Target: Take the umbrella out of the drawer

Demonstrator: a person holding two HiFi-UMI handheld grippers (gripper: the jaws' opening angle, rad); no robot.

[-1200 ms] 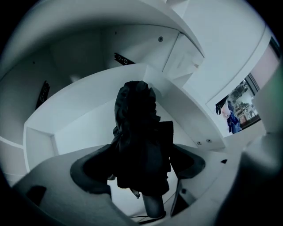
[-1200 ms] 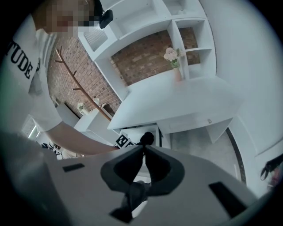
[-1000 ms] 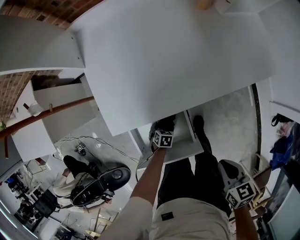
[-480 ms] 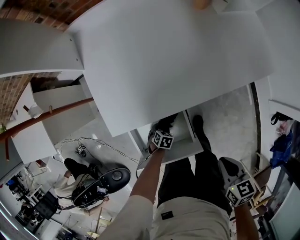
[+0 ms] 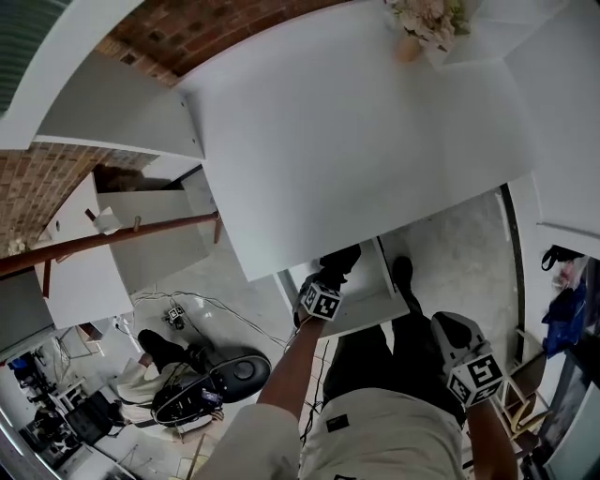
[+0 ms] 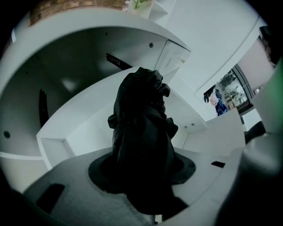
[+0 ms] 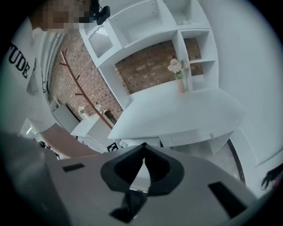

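Observation:
The black folded umbrella [image 6: 143,145] stands up between the jaws of my left gripper [image 6: 146,198], and its crumpled fabric fills the left gripper view. The jaws are closing and grip it. In the head view the left gripper [image 5: 323,292] hangs over the open white drawer [image 5: 380,298] under the desk edge, with the umbrella [image 5: 339,261] dark beyond its marker cube. My right gripper [image 5: 469,364] is low at the right beside the person's legs. It is shut with nothing in it, and its tips [image 7: 143,158] meet.
The white desk top [image 5: 356,131] overhangs the drawer, with a vase of flowers [image 5: 422,23] at its far edge. White shelves [image 7: 146,26] stand against the brick wall. A black chair base [image 5: 211,380] and cables lie on the floor at the left.
The head view has tilted up and shows more of the wall. My left gripper has risen a little over the drawer with the umbrella in it. The right gripper has shifted slightly.

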